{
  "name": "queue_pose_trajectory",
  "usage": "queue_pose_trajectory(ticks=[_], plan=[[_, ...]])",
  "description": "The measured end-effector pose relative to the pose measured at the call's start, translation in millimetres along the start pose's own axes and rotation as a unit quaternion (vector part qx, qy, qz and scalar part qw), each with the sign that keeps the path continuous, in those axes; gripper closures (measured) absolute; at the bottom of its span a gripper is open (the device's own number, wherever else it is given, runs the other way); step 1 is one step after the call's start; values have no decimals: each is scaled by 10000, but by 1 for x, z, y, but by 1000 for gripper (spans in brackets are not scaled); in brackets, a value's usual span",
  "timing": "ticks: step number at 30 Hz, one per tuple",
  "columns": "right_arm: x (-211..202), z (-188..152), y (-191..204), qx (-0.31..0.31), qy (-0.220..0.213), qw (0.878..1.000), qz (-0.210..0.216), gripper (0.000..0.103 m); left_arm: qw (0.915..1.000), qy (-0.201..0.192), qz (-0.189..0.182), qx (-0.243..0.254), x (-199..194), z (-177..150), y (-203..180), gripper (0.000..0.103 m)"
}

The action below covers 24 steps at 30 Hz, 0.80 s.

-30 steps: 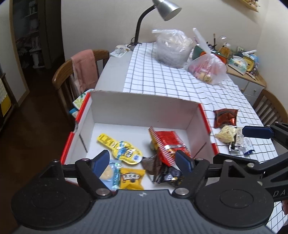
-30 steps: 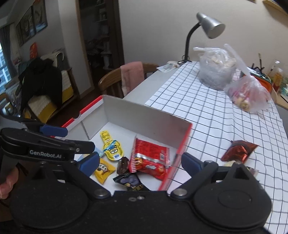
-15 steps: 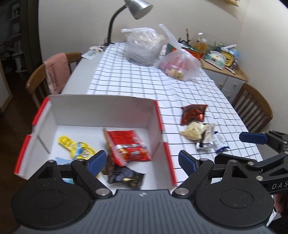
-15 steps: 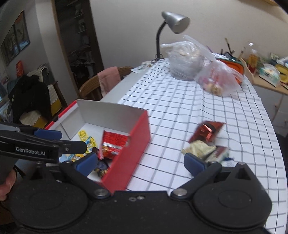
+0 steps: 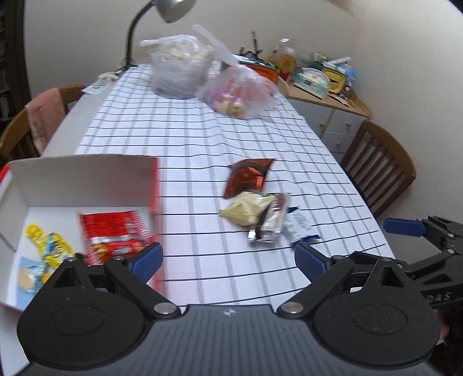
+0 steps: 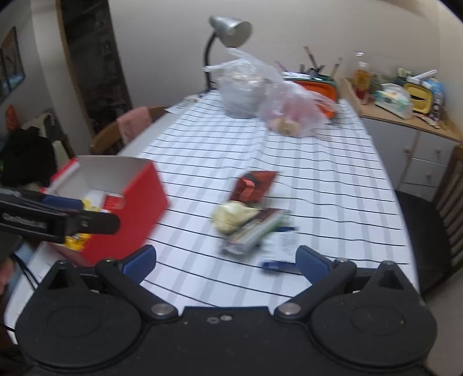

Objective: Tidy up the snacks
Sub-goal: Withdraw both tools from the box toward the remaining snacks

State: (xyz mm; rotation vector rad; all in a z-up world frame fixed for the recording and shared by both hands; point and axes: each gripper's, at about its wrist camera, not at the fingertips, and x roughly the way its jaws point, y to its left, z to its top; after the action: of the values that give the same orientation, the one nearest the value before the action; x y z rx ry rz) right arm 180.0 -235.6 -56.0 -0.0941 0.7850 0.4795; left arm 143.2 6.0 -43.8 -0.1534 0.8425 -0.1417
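Note:
A red-and-white cardboard box (image 5: 86,173) stands at the left of the checked tablecloth, also in the right wrist view (image 6: 136,199). It holds a red packet (image 5: 113,234), a yellow character packet (image 5: 49,245) and other snacks. Loose on the cloth lie a dark red foil packet (image 5: 249,176), a pale yellow packet (image 5: 246,208), a silver wrapper (image 5: 269,222) and a white-blue sachet (image 5: 301,225). My left gripper (image 5: 228,257) hovers near the box's right wall, jaws opening, nothing between them. My right gripper (image 6: 226,257) stands open and empty, short of the loose pile (image 6: 231,215).
Two clear plastic bags (image 5: 240,89) and a desk lamp (image 5: 173,8) stand at the table's far end. Wooden chairs flank the table, one at the right (image 5: 379,173) and one with a pink cloth at the left (image 5: 43,115). A cluttered sideboard (image 5: 327,95) is at the back right.
Both grippers have swung right, away from over the box towards the loose snacks. The left jaws have spread wider. The box has slid to the left edge of both views.

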Motion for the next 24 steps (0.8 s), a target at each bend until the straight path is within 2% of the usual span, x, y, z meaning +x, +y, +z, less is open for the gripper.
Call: queue_pose_trajectory(ticks=[6, 18, 24], plan=[[16, -6, -31, -185, 173, 9991, -352, 0, 9997, 67, 199, 144, 27, 9, -33, 5], [70, -7, -67, -21, 649, 9979, -83, 0, 9952, 229, 864, 391, 89, 34, -61, 5], [101, -2, -67, -136, 825, 9965, -72, 0, 9919, 629, 1025, 402, 126, 45, -54, 5]])
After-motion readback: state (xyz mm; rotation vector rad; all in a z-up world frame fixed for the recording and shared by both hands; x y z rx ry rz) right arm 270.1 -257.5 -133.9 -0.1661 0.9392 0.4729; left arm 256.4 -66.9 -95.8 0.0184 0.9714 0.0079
